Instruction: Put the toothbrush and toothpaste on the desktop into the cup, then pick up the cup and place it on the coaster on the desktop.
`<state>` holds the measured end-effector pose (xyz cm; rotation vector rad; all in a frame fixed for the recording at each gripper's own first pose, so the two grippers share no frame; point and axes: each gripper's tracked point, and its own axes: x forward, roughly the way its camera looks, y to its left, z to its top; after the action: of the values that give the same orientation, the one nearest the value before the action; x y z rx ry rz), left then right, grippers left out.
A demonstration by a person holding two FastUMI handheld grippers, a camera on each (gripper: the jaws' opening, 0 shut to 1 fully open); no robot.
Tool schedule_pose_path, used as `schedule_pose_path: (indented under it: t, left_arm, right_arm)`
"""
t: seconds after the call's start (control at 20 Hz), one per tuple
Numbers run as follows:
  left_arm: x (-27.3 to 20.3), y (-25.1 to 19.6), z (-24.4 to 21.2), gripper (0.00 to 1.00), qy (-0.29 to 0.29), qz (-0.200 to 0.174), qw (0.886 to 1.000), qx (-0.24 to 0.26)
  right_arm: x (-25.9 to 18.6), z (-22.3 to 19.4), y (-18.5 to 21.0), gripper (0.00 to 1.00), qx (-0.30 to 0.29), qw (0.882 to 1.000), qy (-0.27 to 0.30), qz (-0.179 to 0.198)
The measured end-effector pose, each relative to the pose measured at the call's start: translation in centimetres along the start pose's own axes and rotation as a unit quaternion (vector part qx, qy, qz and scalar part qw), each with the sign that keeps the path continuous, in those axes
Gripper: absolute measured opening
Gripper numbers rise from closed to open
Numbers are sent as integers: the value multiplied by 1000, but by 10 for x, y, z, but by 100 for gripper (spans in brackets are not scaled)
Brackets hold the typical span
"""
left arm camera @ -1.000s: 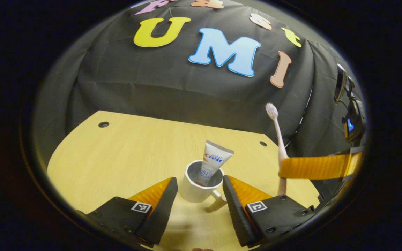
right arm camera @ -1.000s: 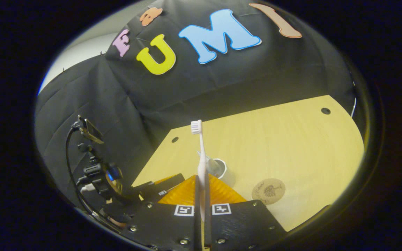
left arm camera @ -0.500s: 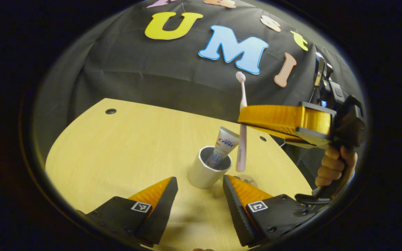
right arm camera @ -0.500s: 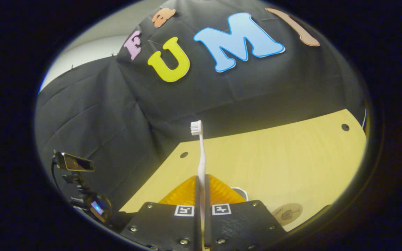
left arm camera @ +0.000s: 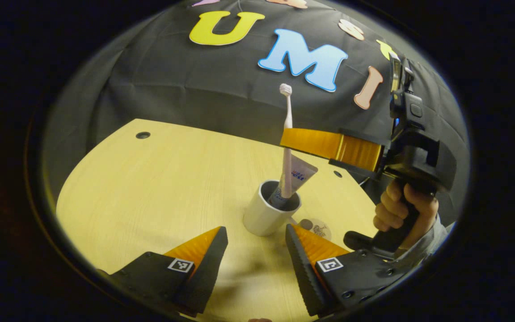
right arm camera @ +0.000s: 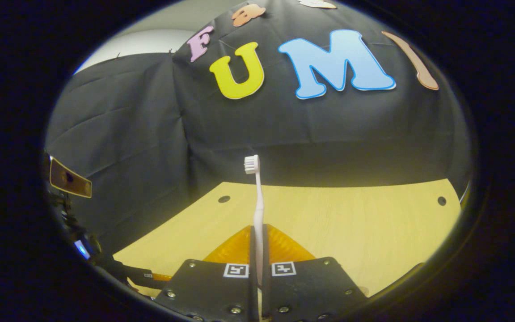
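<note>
The right hand-held gripper is clamped shut on the toothbrush, holding it upright, bristles up, directly over the white cup; from the left gripper view the handle's lower end appears to be at or just inside the cup's rim, beside the toothpaste tube that already leans in the cup. In the right gripper view the same toothbrush rises from between that gripper's closed fingers. So the toothbrush step looks to be in hand and nearly done: the next move, I would say, calls for lowering a little more and letting go, so the brush drops in without tipping the cup. The left hand-held gripper waits open, low over the desk on the near side of the cup, holding nothing. The coaster lies on the desk just beside the cup, on its right. A hand grips the right tool's handle. By my count: one toothbrush, one toothpaste tube, one cup, one coaster, two grippers.
</note>
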<state>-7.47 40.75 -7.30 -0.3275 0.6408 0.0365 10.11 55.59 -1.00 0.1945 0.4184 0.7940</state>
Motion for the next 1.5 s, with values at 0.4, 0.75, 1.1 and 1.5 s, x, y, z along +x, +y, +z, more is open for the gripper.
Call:
schedule_pose_path:
  t: [0.4,0.75,1.1,1.5]
  left_arm:
    - [1,9,-1,81,3,13,1000,-7]
    - [0,16,0,81,3,15,1000,-8]
    - [-2,15,2,85,0,14,1000,1]
    - [-3,0,4,84,-1,6,1000,6]
  right_arm:
    - [4,-6,-1,5,-101,995,-15,-21]
    - [0,-2,-1,7,-87,995,-17,-34]
    - [-14,19,2,39,-65,996,-46,-47]
    - [-42,41,-5,90,-65,993,-73,-67]
